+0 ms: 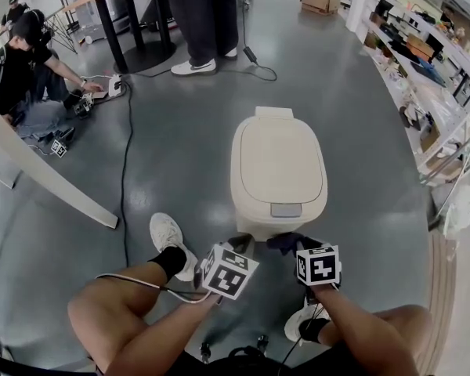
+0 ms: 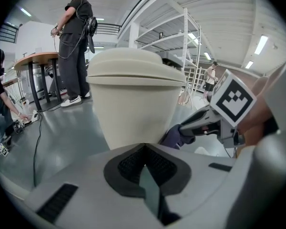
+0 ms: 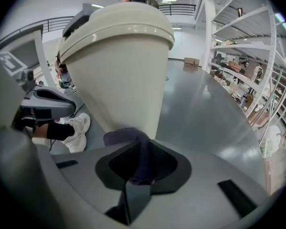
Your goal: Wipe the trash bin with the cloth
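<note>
Across the grey floor (image 1: 180,155) of a workshop, cables trail toward a table at the far left, and shelving lines the right side. Centre: the trash bin (image 1: 278,171), cream-coloured, upright, lid closed, its long axis vertical and its body tapering toward the base. Near edge: the person's bare knees, one on each side of the bin's near face, with both tools held low between them.

Left gripper (image 1: 241,247): jaws together with nothing between them, pointing at the near wall of the bin, low on its left. Right gripper (image 1: 295,247): jaws clamped on the cloth (image 1: 286,243), a dark purple bunch that spills out past the tips.

The cloth lies at the foot of the bin's near wall. The right gripper view shows it against or just short of the plastic, and contact cannot be confirmed.

Key relation: the bin stands directly beyond both grippers, on the far side. The right gripper, which carries the cloth, is the working one. By judgement, wiping calls for a press forward and a stroke up along the vertical wall toward the lid. Most of the surface appears not yet covered.
</note>
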The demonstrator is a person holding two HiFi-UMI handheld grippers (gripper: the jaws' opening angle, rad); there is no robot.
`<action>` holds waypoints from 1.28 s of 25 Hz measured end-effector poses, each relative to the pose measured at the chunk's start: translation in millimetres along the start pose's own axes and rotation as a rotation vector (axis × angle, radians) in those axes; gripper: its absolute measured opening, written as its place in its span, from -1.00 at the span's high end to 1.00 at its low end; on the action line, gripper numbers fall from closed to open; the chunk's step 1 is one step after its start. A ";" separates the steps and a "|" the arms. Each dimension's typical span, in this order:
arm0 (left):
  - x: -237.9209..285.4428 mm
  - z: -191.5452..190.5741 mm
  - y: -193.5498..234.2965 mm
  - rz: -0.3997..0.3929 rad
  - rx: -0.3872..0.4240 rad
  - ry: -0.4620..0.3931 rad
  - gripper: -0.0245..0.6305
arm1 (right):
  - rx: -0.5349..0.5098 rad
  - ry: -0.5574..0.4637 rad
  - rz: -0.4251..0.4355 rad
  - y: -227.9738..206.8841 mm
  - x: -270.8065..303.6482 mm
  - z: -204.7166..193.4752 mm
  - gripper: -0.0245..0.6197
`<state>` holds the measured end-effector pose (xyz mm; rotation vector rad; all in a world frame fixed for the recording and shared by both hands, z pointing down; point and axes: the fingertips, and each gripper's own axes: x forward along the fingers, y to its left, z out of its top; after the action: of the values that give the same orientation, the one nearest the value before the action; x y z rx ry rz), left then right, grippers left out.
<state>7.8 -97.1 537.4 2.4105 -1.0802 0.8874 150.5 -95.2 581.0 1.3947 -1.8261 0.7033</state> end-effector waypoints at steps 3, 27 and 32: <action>-2.4 -11.5 15.8 0.036 -0.013 0.021 0.93 | -0.042 0.033 0.030 22.6 6.2 -9.4 0.72; -10.3 -64.4 103.4 0.145 -0.230 0.081 0.93 | 0.004 0.073 0.182 120.1 70.5 -2.8 0.72; -4.3 -67.4 104.3 0.143 -0.227 0.098 0.93 | 0.015 0.085 0.183 112.4 77.7 -6.4 0.72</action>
<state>-100.6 -125.8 590.9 2.1055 -1.2554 0.8677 31.6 -104.7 648.0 1.1984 -1.8999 0.8582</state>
